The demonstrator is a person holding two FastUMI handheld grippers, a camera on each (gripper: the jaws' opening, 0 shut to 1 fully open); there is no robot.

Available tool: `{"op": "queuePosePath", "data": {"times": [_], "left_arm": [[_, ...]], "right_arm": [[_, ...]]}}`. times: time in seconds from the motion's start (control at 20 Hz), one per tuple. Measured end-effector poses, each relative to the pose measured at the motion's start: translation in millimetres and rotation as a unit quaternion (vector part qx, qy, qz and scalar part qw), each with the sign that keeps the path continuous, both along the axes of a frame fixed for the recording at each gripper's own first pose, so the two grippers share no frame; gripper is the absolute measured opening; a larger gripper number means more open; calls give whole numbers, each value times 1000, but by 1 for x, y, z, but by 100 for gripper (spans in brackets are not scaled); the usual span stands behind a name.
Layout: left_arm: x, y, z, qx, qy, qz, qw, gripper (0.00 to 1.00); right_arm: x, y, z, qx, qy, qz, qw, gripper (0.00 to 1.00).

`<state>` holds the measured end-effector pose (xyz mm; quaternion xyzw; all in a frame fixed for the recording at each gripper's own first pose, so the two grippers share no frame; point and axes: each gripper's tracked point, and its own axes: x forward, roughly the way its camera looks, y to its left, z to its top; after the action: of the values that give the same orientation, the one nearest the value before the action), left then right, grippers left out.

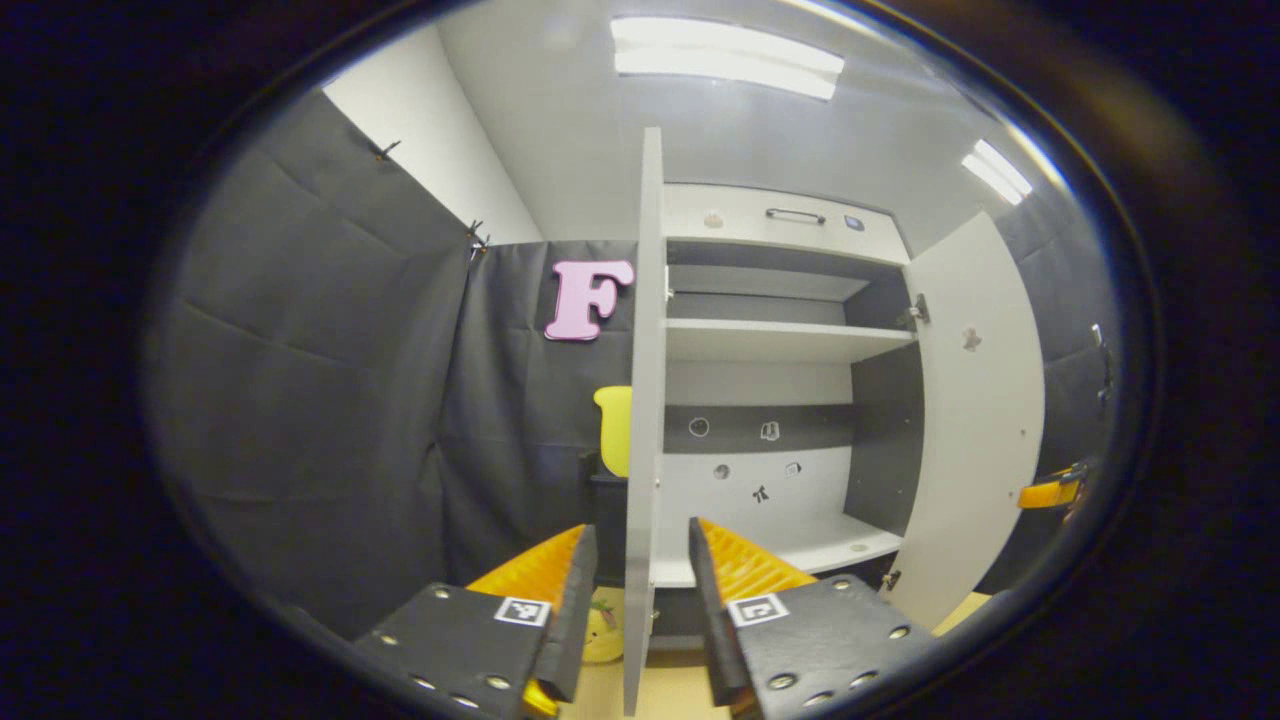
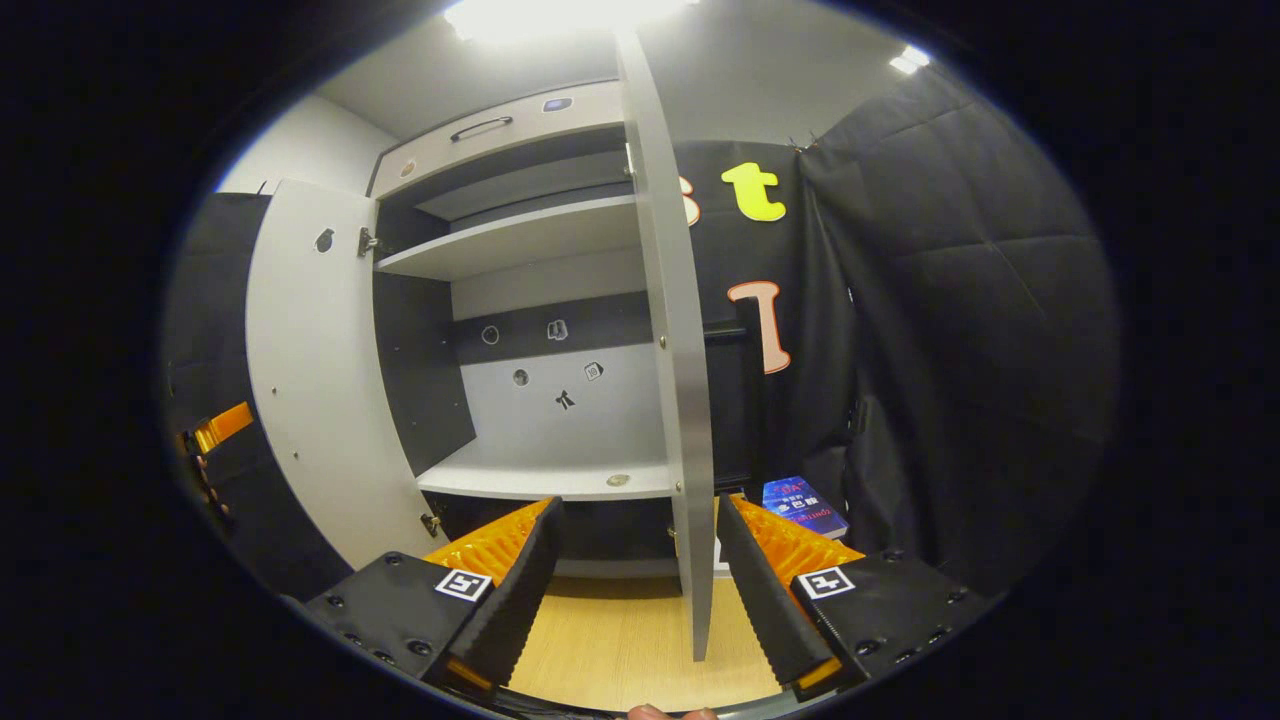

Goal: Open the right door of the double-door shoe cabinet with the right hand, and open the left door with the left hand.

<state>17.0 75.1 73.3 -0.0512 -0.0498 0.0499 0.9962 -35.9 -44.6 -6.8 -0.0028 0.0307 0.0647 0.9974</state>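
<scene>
Black cloth walls all round the booth, pale ceiling with strip lights, light wood floor point(image 2: 610, 640) under the shoe cabinet point(image 1: 780, 340), which I've got straight ahead of me in both views.

Going left to right in the left gripper view: my left gripper point(image 1: 640, 580) has its fingers spread apart, with the left door point(image 1: 645, 420) seen edge-on standing in the gap between them. Neither finger is visibly pressing on it, so it's released, not clamped. Past that edge the cabinet is wide open: grey shelves, dark back panel with a few little stickers, a drawer front with a handle on top. Further right the right door point(image 1: 975, 420) is swung well out.

Right gripper view, same order: the left door point(image 2: 320, 380) swung out, then the open shelves, then the right door point(image 2: 675, 380) edge-on between the fingers of my right gripper point(image 2: 640, 570). Fingers apart there too, not gripping. A blue book point(image 2: 805, 505) lies low just right of that door.
</scene>
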Motion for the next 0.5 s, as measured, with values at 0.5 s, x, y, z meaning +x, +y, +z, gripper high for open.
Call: {"op": "queuePosePath", "data": {"times": [0.5], "left_arm": [[-43, -59, -1, 1, -1, 20, 1000, 96]], "right_arm": [[-16, 12, -12, 10, 26, 104, 994, 95]]}}
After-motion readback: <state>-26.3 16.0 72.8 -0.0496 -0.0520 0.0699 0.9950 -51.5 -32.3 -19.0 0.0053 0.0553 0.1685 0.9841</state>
